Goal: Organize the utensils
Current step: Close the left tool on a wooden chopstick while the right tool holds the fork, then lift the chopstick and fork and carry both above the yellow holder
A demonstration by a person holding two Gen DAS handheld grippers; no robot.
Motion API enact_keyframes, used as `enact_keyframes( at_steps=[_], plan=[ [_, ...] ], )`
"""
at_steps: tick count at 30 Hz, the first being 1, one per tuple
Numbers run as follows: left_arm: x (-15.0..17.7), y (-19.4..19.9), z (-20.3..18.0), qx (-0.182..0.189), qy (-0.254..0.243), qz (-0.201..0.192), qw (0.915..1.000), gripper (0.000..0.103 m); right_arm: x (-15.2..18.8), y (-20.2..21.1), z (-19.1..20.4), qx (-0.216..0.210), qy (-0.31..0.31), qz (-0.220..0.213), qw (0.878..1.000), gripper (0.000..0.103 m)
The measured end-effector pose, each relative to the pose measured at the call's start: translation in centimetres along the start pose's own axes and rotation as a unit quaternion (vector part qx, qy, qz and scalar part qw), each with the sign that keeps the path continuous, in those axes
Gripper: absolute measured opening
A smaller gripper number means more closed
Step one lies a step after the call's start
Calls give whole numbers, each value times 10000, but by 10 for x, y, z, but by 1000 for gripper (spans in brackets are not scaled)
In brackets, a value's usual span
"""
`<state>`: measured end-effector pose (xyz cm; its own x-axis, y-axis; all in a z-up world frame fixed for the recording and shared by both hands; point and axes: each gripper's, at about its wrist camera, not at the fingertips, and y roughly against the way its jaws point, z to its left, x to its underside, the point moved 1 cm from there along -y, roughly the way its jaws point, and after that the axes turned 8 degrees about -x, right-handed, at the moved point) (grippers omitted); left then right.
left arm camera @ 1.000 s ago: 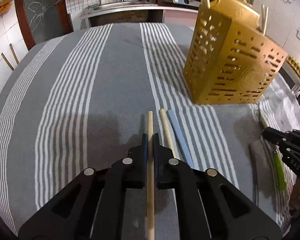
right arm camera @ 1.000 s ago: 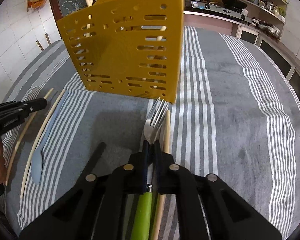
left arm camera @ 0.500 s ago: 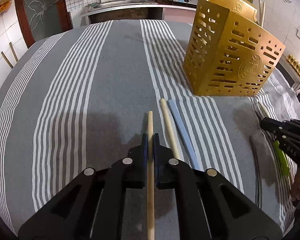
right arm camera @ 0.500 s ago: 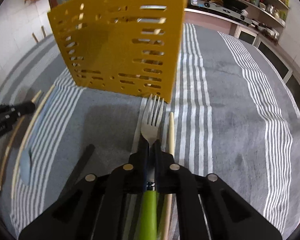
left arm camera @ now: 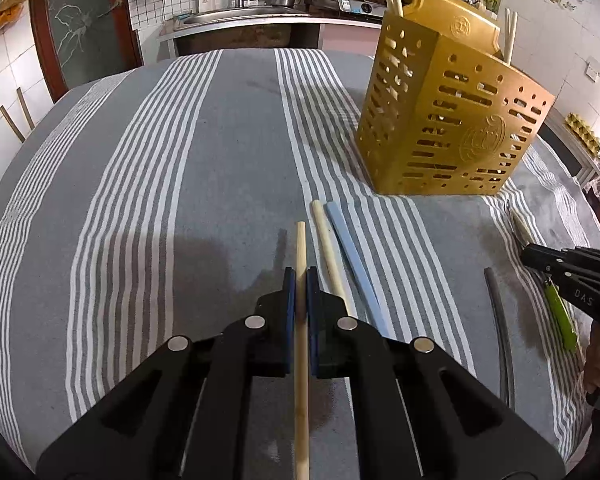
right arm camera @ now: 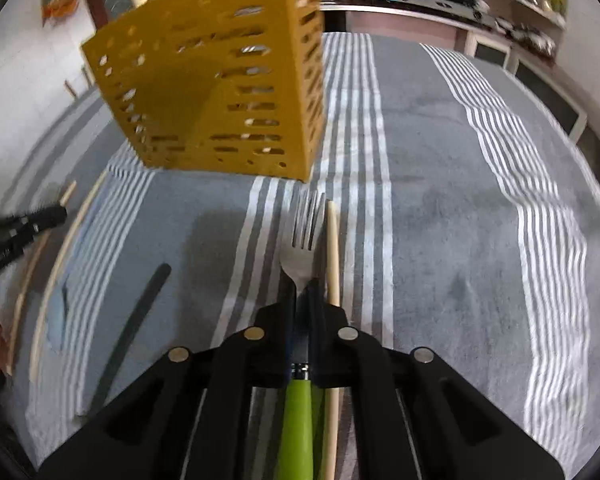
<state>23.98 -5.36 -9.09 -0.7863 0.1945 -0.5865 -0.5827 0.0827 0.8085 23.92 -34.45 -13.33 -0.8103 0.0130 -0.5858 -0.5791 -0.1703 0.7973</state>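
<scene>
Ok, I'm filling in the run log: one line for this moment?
left gripper: shut on chopstick | right gripper: shut on fork | holder: upright

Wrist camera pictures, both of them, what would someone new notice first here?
Probably the tall yellow perforated utensil holder, standing on the grey striped tablecloth with pale sticks poking out of its top. Next, the left gripper, shut on a wooden chopstick in the foreground of its own view. In the right wrist view the right gripper is shut on a green-handled fork, tines towards the holder, with another chopstick just beside it.
</scene>
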Motion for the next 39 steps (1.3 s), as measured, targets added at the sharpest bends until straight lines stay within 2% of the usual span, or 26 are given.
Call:
enact_keyframes(
  at_steps=[4, 8, 15, 17, 19, 23, 24, 25, 28, 31, 39],
  plan=[
    [5, -4, -1, -12, 0, 71, 10000, 4, 0, -2, 3, -3, 89, 55, 9999, 8],
    [5, -6, 2, -66, 16, 88, 9999, 4, -3, 0, 0, 138, 113, 104, 9998, 20],
    [4, -11, 4, -68, -9, 118, 9999, 4, -4, 0, -12, -98, -82, 107, 9999, 21],
    [4, -12, 3, -69, -21, 118, 9999, 4, -3, -3, -10, -51, -13, 117, 9999, 21],
    [3, -13, 4, -54, -2, 113, 9999, 4, -3, -5, -5, 65, 78, 148, 9998, 20],
    [1, -15, 3, -47, 25, 112, 9999, 4, -3, -6, -5, 23, 25, 74, 10000, 15],
    [1, -15, 3, -54, 17, 114, 9999, 4, -4, -6, -4, -20, 18, 51, 10000, 8],
    [0, -15, 3, -39, 31, 119, 9999, 4, -5, -6, -4, -21, 16, 33, 10000, 6],
    [-2, -14, 4, 9, 51, 135, 9999, 4, 6, 2, 6, -45, -67, -53, 10000, 6],
    [-5, -6, 1, 16, 45, 43, 10000, 4, 4, 12, 7, -235, -123, -214, 9994, 6],
    [-16, 35, 2, 201, 122, -531, 9983, 4, -3, 59, 22, -568, 137, -1154, 9916, 6]
  ],
)
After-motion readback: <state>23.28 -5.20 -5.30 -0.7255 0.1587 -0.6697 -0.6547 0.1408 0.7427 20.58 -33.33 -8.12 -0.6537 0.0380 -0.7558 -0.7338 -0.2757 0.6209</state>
